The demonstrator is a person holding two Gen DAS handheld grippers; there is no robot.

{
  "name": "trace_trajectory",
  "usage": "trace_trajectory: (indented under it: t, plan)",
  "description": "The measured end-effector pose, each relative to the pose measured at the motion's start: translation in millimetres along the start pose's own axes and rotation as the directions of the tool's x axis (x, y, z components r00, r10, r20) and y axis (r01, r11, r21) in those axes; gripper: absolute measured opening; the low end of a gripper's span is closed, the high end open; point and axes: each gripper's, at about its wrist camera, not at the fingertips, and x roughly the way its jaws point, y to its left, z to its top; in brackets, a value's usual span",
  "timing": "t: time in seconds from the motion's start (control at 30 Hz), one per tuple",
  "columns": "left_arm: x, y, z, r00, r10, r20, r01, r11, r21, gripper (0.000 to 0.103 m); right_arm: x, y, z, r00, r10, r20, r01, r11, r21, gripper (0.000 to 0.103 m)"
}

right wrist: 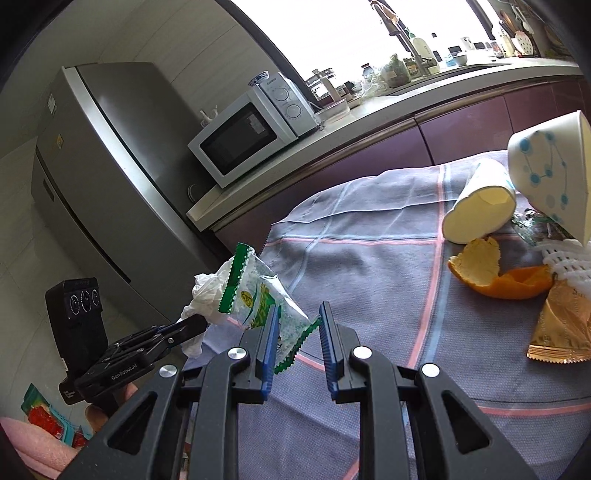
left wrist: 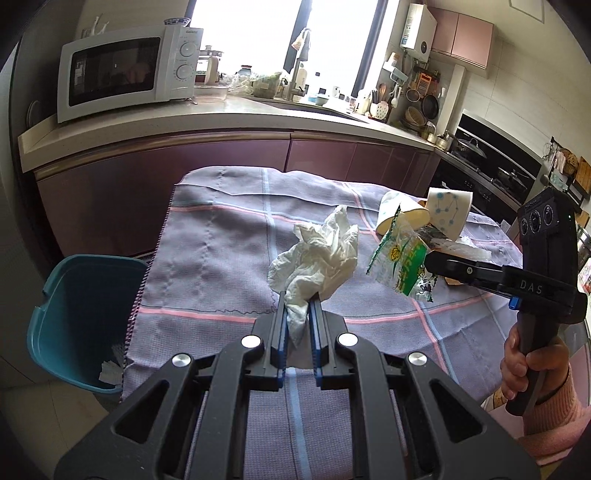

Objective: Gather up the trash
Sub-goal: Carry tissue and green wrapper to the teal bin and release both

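Over the clothed table (left wrist: 221, 258), left view: my left gripper (left wrist: 299, 310) pinched a crumpled tissue (left wrist: 317, 258), jaws nearly together; bin (left wrist: 81, 317) partly cut off | right view: my right gripper (right wrist: 299, 321) clamped a green wrapper (right wrist: 258, 295), jaws narrow; cups (right wrist: 480, 206) cropped at the edge.

Daylight blows out the window (left wrist: 255, 33); fisheye edges bend, and corners look perhaps slightly soft.

a home kitchen: microwave (left wrist: 127, 74) on the counter (left wrist: 221, 125), fridge (right wrist: 110, 177), sink tap (left wrist: 295, 79), stove (left wrist: 491, 170)
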Motion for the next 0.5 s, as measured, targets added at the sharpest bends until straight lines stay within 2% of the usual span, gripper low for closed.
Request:
trace_trajectory:
  t: [0.5]
  plan:
    - [-28.3, 53.8, -2.8, 0.993, 0.112, 0.035, -0.108, 0.99, -0.088, 0.011, 61.3, 44.3, 14.1, 0.992, 0.085, -0.093, -0.09, 0.994, -0.056, 0.021]
